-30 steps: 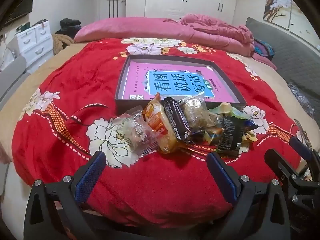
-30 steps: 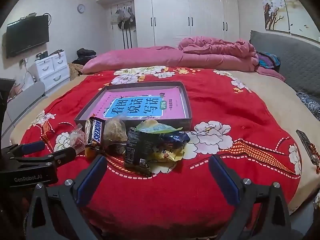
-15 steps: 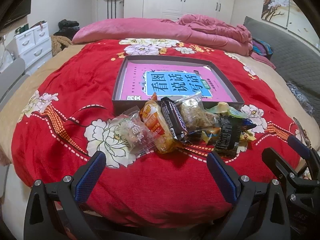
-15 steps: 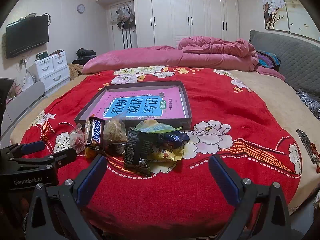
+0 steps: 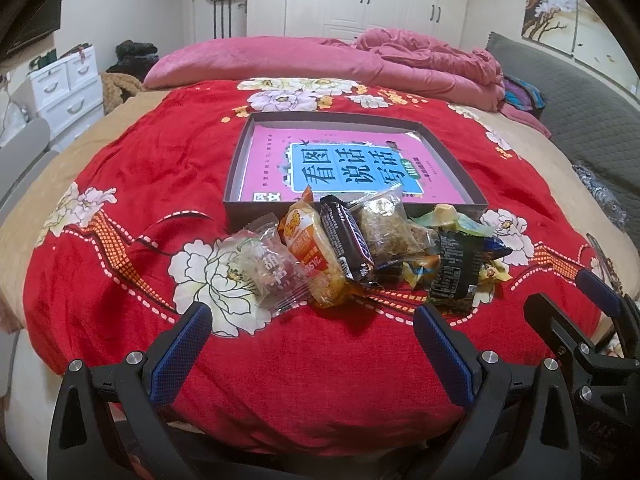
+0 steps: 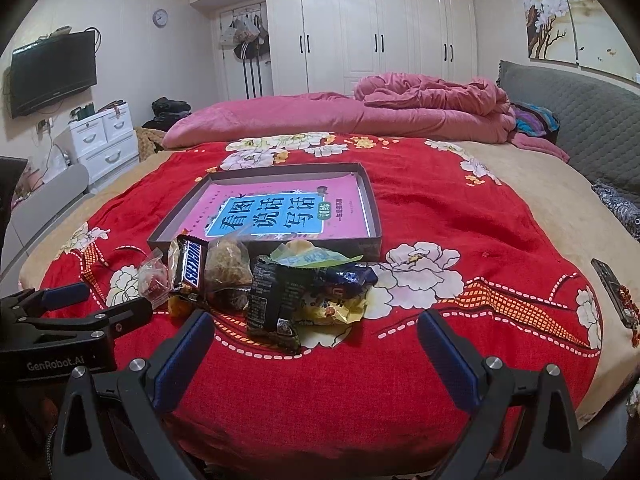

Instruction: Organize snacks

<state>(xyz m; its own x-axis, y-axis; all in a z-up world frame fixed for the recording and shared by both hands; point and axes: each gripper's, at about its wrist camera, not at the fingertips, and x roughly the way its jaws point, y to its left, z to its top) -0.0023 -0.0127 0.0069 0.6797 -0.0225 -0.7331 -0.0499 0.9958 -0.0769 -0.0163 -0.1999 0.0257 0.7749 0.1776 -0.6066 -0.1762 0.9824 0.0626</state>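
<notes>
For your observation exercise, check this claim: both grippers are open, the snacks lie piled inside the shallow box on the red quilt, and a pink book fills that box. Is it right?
One detail is wrong. The snacks lie on the red quilt just in front of the shallow box, not inside it; the left wrist view shows this. The pink book does fill the box, and the left gripper and right gripper are both open.

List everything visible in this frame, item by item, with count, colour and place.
Shallow box: one, dark grey, mid-bed, behind the snacks.
Book: one, pink and blue cover, flat inside the box.
Snack pile: several packets, mixed colours, against the box's near wall.
Snickers bar: one, dark brown, in the pile.
Orange packet: one, beside the Snickers bar.
Black packet: one, front of the pile.
Blanket: one, red with flowers, over the bed.
Quilt: one, pink, at the far end.
Left gripper: open, blue pads, short of the pile.
Right gripper: open, blue pads.
</notes>
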